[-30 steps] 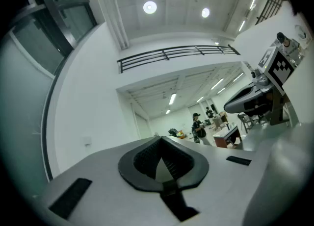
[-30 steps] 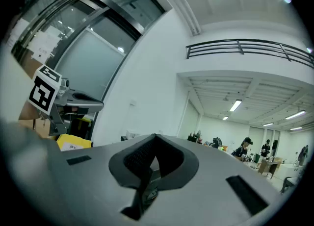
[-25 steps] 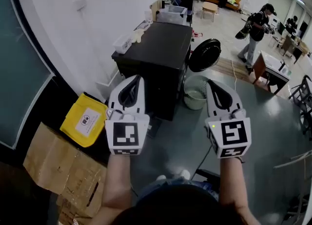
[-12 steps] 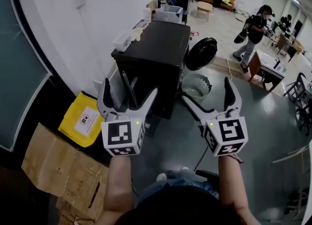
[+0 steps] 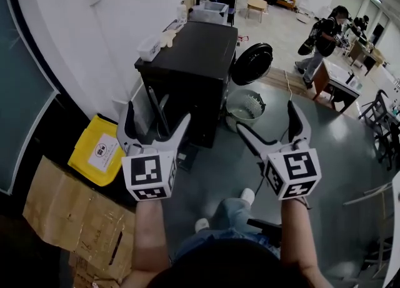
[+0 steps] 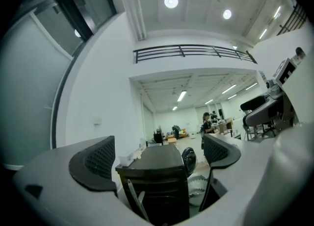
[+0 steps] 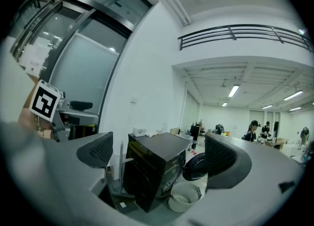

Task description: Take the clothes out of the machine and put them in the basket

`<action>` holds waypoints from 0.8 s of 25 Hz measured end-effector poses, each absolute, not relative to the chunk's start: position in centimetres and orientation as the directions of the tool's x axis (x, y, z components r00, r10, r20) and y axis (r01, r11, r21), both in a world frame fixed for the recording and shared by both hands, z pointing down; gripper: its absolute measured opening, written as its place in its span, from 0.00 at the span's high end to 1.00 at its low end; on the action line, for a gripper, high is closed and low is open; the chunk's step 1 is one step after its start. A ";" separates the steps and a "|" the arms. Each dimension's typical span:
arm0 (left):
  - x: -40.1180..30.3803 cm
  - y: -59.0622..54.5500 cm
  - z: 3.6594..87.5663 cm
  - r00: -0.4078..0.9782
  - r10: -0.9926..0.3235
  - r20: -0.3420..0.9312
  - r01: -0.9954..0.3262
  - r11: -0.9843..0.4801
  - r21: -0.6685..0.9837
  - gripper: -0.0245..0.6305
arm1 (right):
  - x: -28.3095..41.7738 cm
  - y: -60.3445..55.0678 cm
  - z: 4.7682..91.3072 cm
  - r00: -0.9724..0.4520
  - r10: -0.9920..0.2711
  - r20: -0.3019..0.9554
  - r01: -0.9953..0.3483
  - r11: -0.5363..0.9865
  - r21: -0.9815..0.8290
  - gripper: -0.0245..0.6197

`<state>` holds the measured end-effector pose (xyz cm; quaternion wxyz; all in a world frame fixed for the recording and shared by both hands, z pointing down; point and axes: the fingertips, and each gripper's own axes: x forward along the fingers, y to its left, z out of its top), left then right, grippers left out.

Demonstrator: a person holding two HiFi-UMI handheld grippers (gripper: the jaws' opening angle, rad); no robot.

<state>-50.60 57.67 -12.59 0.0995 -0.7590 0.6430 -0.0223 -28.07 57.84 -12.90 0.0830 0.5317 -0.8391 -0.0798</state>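
Left tool [image 5: 157, 115] and right tool [image 5: 266, 118] have just swung wide open, both empty, facing the machine [image 5: 194, 62]; basket [image 5: 245, 104] beside it.

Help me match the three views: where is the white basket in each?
Head view: basket upper centre, right of the black machine.
Left gripper view: basket bottom centre, right of the machine.
Right gripper view: basket bottom centre, right of the machine.
Shared landmark: the black machine.
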 end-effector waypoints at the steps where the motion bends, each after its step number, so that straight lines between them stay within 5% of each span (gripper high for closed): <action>1: -50.3 57.4 -12.5 0.171 -0.981 -0.091 -0.970 -0.151 -0.188 0.10 | -27.5 57.5 -12.6 -0.410 -0.910 0.056 -0.882 0.412 0.228 0.08; 20: -34.6 41.2 -11.9 0.193 -0.981 -0.009 -0.931 -0.181 -0.317 0.11 | -9.1 41.5 -9.5 -0.337 -0.938 0.076 -0.928 0.345 0.139 0.10</action>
